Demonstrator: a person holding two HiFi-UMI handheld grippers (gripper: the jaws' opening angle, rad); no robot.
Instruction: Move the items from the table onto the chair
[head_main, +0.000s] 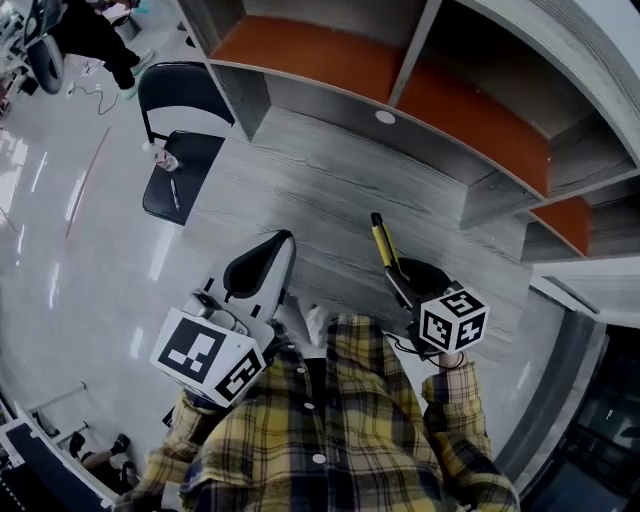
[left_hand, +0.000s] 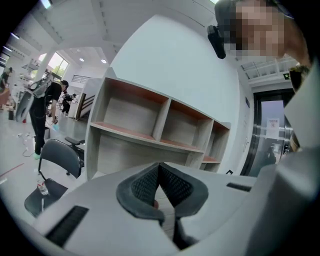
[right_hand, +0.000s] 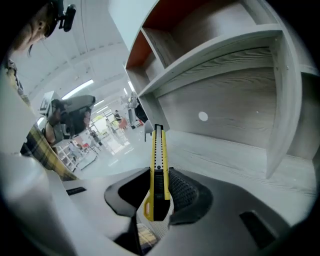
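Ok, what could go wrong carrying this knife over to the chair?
The right tool grips the yellow utility knife near its rear end, most of it sticking out, so it might pivot or slip. The chair seat already holds a bottle and a pen; setting the knife down could knock them.

Head view overhead; gripper views toward shelves (head_main: 310, 55)
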